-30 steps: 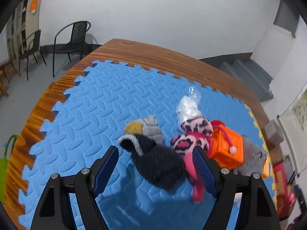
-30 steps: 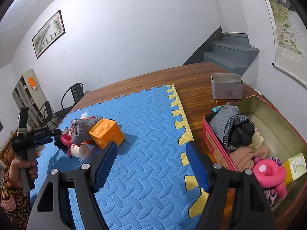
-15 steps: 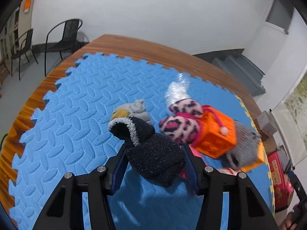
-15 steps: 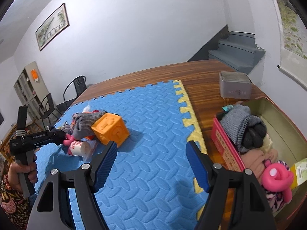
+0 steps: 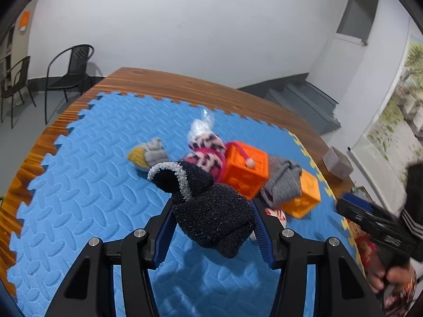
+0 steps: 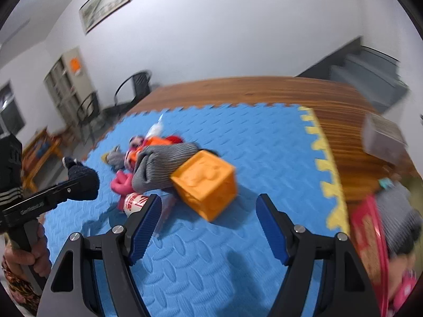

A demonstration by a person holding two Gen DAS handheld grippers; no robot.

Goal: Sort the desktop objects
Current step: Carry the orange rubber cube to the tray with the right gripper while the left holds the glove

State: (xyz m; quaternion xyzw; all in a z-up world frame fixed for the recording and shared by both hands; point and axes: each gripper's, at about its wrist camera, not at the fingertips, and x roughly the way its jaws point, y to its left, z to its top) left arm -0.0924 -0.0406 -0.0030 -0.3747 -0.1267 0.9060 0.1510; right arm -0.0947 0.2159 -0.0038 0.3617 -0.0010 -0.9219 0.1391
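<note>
This looks like a plain room in a home or a small office, used as a work space. A big wooden table (image 5: 185,84) stands in the middle, covered with a blue foam play mat (image 5: 87,174). Beyond the table's far left corner, black metal chairs (image 5: 70,68) stand on a grey floor against a bare white wall. Behind the table's far right end, grey steps (image 5: 304,100) rise toward a door. A framed picture (image 6: 105,2) hangs high on the wall above the table, and a pale cabinet (image 6: 68,84) stands to its left, beyond the chairs.
</note>
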